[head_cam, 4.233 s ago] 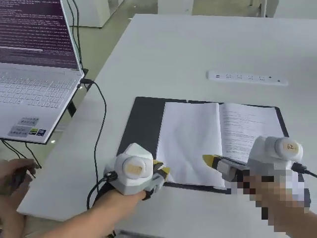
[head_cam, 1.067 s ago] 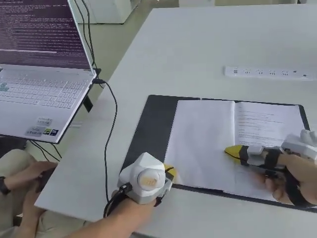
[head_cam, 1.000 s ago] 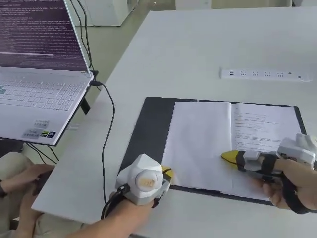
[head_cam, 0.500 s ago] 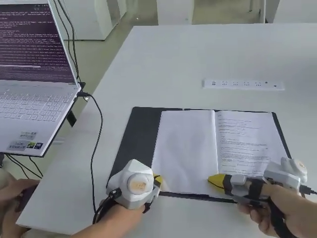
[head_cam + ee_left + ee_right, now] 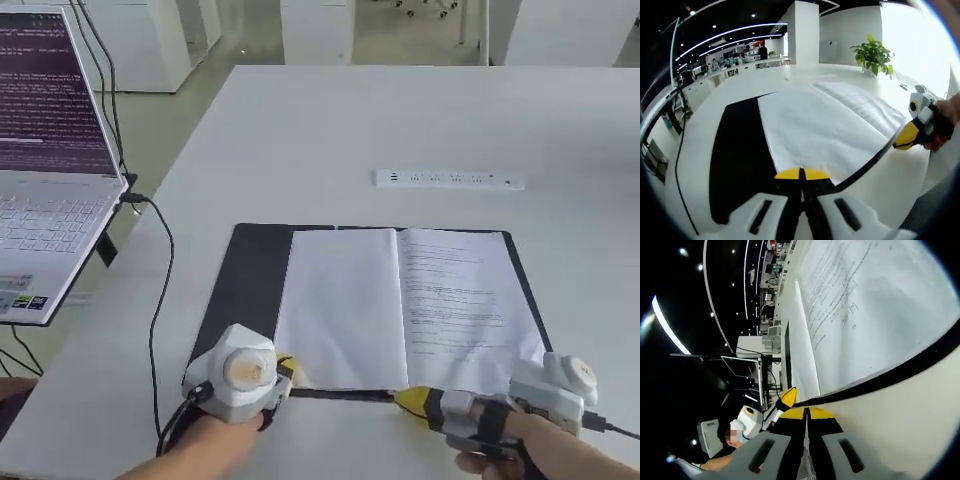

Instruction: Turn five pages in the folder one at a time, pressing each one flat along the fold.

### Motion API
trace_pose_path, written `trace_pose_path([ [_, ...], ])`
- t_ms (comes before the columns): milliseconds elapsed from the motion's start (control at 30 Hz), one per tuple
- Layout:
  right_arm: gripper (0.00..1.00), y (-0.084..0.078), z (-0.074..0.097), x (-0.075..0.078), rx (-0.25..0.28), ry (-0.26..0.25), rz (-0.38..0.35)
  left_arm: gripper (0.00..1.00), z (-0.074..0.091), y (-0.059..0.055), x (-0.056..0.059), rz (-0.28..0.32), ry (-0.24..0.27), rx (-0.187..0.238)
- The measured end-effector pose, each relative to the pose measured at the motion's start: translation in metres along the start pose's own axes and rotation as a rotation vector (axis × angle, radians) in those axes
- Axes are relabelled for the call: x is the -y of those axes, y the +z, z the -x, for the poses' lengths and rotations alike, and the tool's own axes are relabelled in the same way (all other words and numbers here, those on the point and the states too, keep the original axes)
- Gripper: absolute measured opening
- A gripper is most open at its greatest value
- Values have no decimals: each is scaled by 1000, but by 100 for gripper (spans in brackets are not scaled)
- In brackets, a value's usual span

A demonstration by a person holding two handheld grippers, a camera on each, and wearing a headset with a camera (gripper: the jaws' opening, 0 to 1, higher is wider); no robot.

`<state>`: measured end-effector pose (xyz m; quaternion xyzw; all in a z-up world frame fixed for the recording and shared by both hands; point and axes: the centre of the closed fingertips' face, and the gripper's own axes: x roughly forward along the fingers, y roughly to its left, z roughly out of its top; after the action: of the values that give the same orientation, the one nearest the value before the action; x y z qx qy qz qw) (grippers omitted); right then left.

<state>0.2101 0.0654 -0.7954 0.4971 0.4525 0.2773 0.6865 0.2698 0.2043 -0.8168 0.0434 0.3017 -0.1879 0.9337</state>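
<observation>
The folder lies open and flat on the table, with a blank page on the left and a printed page on the right, its print too small for me to read. My left gripper sits at the blank page's near corner with its jaws pressed together and nothing visible between them. My right gripper is closed too, at the near edge below the fold, and the laptop is cut off at the left.

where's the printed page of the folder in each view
Head view: the printed page is the right half of the open folder.
Left gripper view: upper right, beyond the blank page.
Right gripper view: upper right, text lines tilted steeply.
Shared landmark: the folder's black near edge.
</observation>
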Motion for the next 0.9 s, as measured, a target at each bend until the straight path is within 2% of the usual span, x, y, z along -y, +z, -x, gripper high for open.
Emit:
trace_pose_path([
  [33, 0, 1, 3, -2, 14, -12, 28, 0, -1, 0, 0, -2, 1, -6],
  [100, 0, 10, 12, -5, 64, -56, 93, 0, 1, 0, 1, -27, 8, -52],
  [167, 0, 23, 26, -13, 131, -81, 161, 0, 3, 0, 6, -25, -8, -76],
  [233, 0, 38, 41, -20, 206, -103, 216, 0, 8, 3, 10, -7, -32, -70],
  [267, 0, 42, 49, -22, 222, -114, 241, 0, 10, 5, 11, -9, -33, -72],
  [300, 0, 46, 56, -24, 242, -124, 272, 0, 14, 10, 13, -9, -43, -53],
  [333, 3, 51, 66, -27, 269, -135, 267, 0, 17, 16, 17, -1, -60, -33],
  [367, 7, 51, 72, -30, 271, -133, 258, 3, 20, 19, 18, 8, -65, -25],
  [433, 16, 59, 90, -34, 318, -143, 322, 11, 30, 29, 23, 26, -83, 0],
  [467, 18, 61, 101, -30, 320, -180, 363, 15, 35, 32, 26, 43, -99, 8],
  [533, 20, 60, 114, -27, 309, -234, 433, 21, 46, 40, 30, 38, -109, 22],
  [567, 21, 63, 124, -27, 328, -268, 489, 24, 52, 44, 32, 34, -118, 34],
  [600, 21, 64, 130, -27, 335, -286, 514, 27, 57, 47, 34, 33, -127, 50],
  [667, 24, 69, 145, -26, 353, -325, 569, 30, 69, 57, 35, 39, -129, 90],
  [700, 27, 74, 154, -30, 386, -338, 575, 35, 76, 61, 35, 40, -123, 101],
  [800, 35, 87, 169, -40, 442, -363, 639, 45, 90, 68, 36, 50, -121, 115],
  [833, 35, 89, 174, -44, 438, -382, 686, 47, 95, 70, 36, 57, -116, 122],
  [900, 35, 91, 178, -47, 436, -399, 730, 50, 102, 75, 36, 66, -115, 135],
])
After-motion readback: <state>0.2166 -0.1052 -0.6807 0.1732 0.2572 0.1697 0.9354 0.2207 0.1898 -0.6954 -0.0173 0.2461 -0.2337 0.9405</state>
